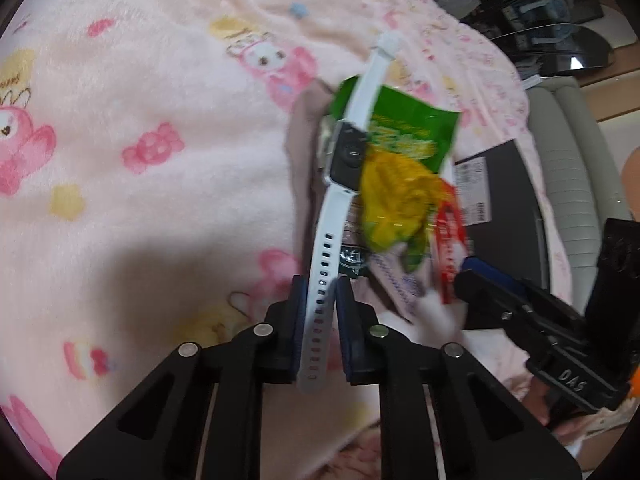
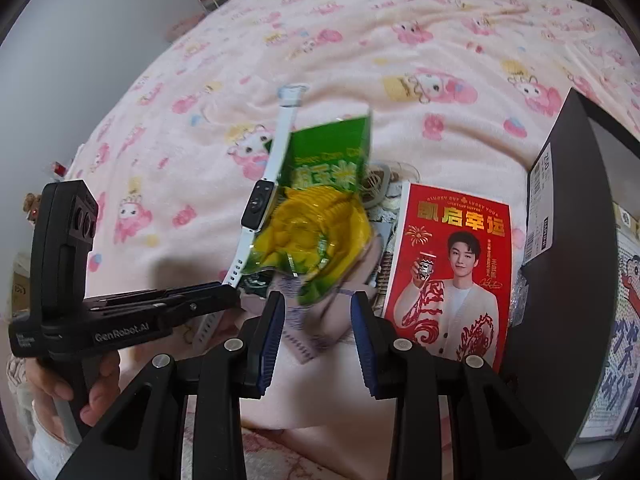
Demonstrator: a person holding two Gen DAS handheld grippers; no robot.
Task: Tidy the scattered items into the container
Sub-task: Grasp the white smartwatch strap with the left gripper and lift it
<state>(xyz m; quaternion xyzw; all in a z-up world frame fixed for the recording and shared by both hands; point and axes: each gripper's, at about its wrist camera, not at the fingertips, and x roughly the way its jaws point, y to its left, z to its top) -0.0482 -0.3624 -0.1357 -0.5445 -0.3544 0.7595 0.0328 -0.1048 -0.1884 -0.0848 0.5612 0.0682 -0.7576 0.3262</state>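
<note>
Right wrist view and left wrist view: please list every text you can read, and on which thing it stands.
"GenRobot.AI": side of the left gripper.
"DAS": body of the right gripper.
"Sweet Corn": top of the green snack bag; the large characters below are blurred.
"凯启幸运": headline of the red card; its small lines are unreadable.
Labels on the black box: too small.

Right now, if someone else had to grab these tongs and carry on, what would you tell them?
Left tongs: shut on the strap of the white watch, lifted above the pink blanket.
Right tongs: open, nothing gripped; the green and yellow snack bag is blurred just ahead of them.
The red card lies beside the black box.
Left to do: put watch, bag and card into the box.
</note>
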